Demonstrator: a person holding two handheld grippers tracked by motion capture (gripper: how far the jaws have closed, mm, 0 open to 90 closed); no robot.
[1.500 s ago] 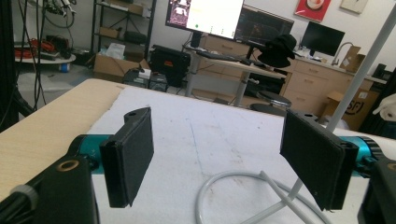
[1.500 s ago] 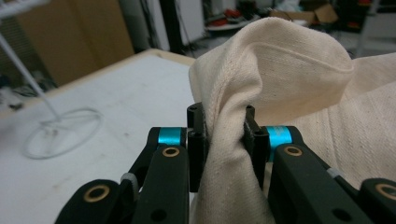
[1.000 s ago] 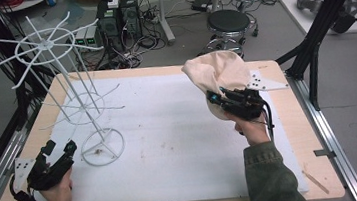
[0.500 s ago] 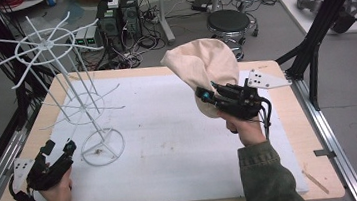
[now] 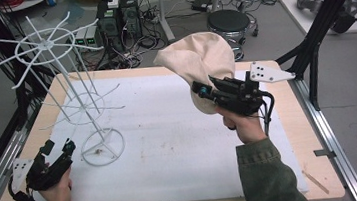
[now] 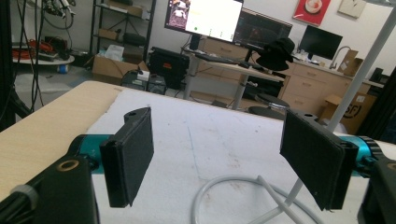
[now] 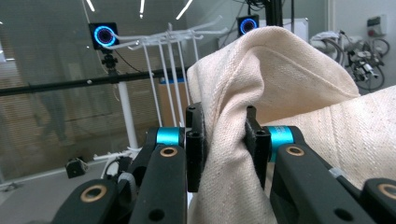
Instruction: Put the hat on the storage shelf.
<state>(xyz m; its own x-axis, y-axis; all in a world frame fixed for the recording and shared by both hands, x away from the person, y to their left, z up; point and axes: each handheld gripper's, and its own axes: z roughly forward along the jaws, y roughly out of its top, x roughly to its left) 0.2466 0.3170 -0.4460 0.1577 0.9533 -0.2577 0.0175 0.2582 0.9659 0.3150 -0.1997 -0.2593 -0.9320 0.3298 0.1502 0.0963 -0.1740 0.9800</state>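
Gripping a fold of cream cloth, the right gripper holds it above the far right part of the white table mat; the cloth billows up and away from the jaws, clear of the surface. In the right gripper view, the cloth is pinched between both black pads, with the white wire rack beyond. The left gripper rests at the near left corner, jaws spread apart with nothing between them, just beside the ring base of the rack, well apart from the cloth.
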